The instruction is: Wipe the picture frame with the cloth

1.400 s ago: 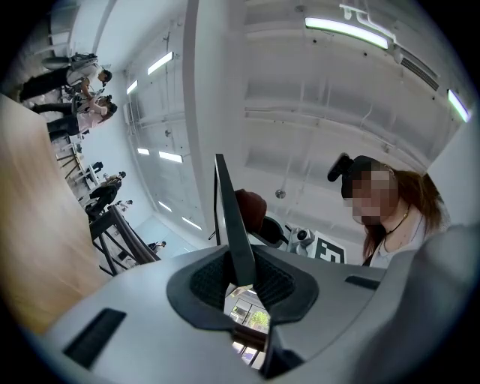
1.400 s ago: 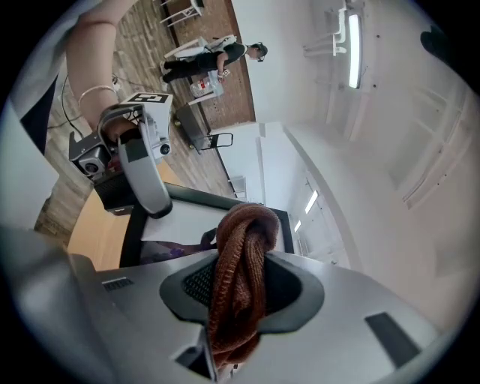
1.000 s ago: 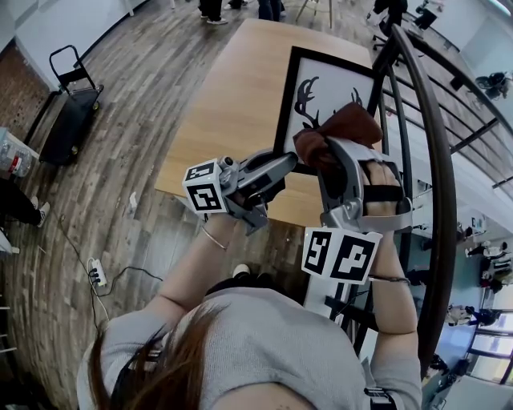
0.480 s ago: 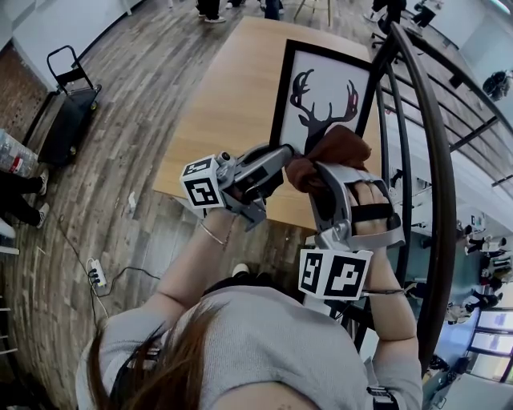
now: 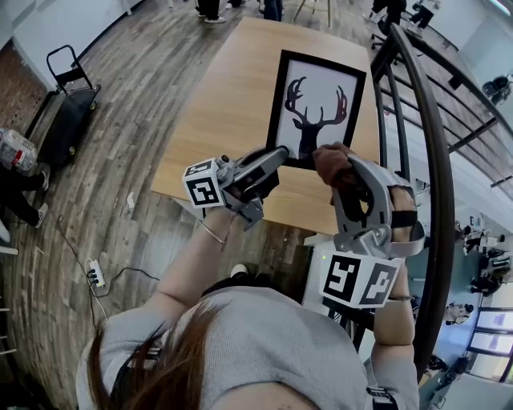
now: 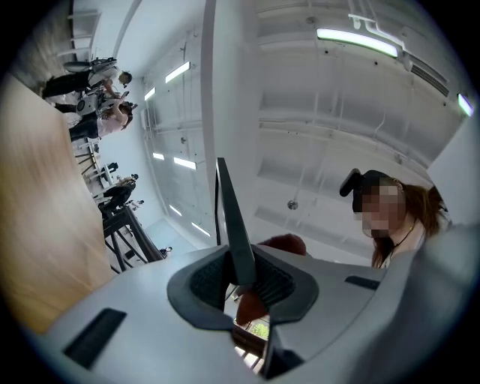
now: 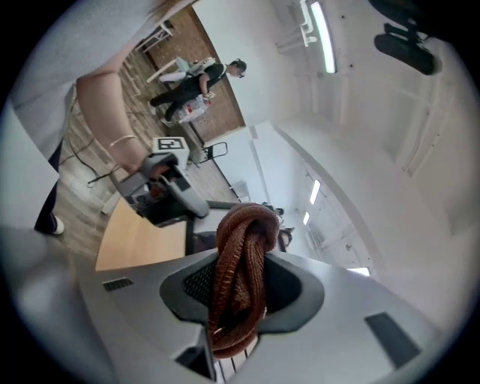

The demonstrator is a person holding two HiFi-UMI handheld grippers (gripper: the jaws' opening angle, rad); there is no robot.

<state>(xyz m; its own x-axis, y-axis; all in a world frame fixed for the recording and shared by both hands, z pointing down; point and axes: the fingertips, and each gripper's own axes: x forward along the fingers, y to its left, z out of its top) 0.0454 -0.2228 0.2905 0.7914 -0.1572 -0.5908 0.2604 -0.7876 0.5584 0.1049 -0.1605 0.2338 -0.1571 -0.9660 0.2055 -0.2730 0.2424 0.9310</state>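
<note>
The picture frame [image 5: 314,104], black-edged with a deer silhouette on white, stands over the wooden table [image 5: 232,104]. My left gripper [image 5: 275,157] is shut on its lower left edge. In the left gripper view that edge [image 6: 234,225] shows as a thin dark wedge pinched between the pads. My right gripper [image 5: 343,166] is shut on a bunched brown cloth [image 5: 330,162], which sits at the frame's lower right corner. I cannot tell whether the cloth touches the frame. The right gripper view shows the cloth [image 7: 240,277] rolled up between the jaws, with the left gripper [image 7: 169,191] beyond it.
A dark metal railing [image 5: 417,120] curves close along the right of the table. A black cart [image 5: 68,104] stands on the wood floor at the left. People's legs [image 5: 210,10] show at the table's far end. A power strip [image 5: 96,276] lies on the floor.
My right gripper with the cloth has slid off the lower part of the picture, down and to the right, so the whole deer print now shows. The left gripper has kept its hold.
</note>
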